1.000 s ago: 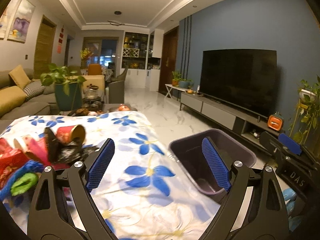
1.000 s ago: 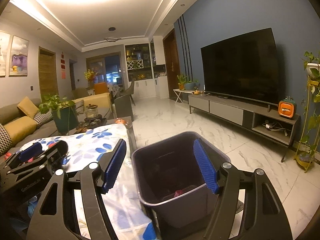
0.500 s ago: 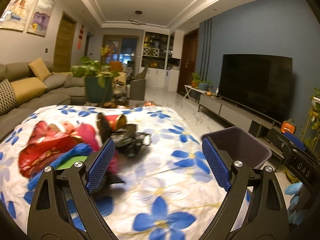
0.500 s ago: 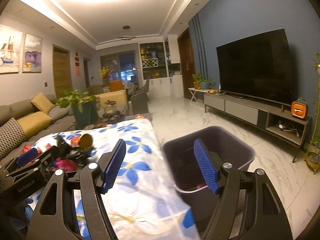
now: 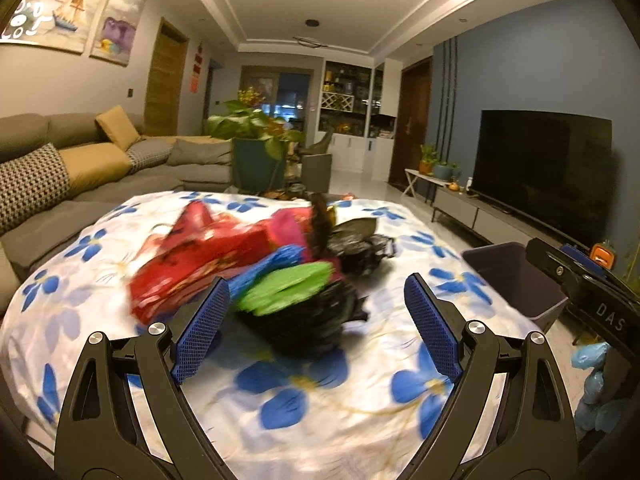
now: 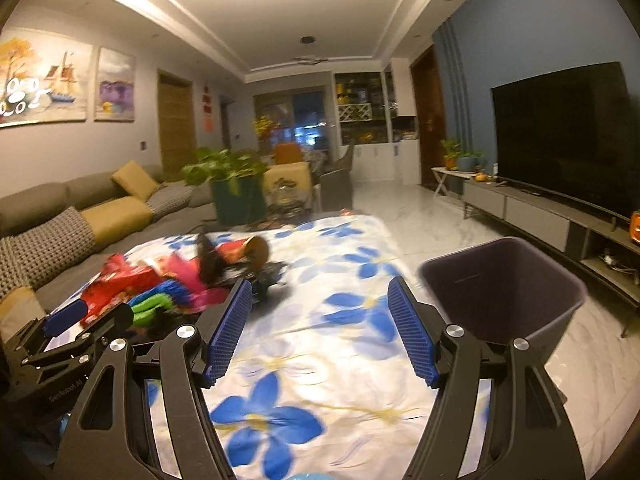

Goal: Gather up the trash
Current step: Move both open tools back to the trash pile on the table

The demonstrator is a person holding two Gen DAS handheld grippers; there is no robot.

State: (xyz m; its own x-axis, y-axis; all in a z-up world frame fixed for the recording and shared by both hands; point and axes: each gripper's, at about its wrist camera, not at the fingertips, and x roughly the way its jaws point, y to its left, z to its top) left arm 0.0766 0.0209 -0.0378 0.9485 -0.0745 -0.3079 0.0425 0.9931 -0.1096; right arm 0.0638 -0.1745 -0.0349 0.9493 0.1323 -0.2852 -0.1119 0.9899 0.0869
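Observation:
A heap of trash lies on the flowered tablecloth (image 5: 320,392): a red wrapper (image 5: 188,256), a green piece (image 5: 288,286), blue crumpled plastic (image 5: 276,258), black bags (image 5: 312,320) and a tipped paper cup (image 6: 250,252). My left gripper (image 5: 316,332) is open, its fingers either side of the black and green trash, just short of it. A dark purple bin (image 6: 508,292) stands off the table's right edge. My right gripper (image 6: 320,330) is open over the cloth, between the heap and the bin, holding nothing.
A grey sofa (image 5: 80,176) with yellow cushions runs along the left. A potted plant (image 5: 256,148) stands behind the table. A TV (image 5: 548,172) on a low cabinet fills the right wall, with marble floor (image 6: 420,216) between.
Both views have swung left from the bin toward the heap. The left gripper has closed in on the trash, which now sits between its fingers. Both grippers have stayed open.

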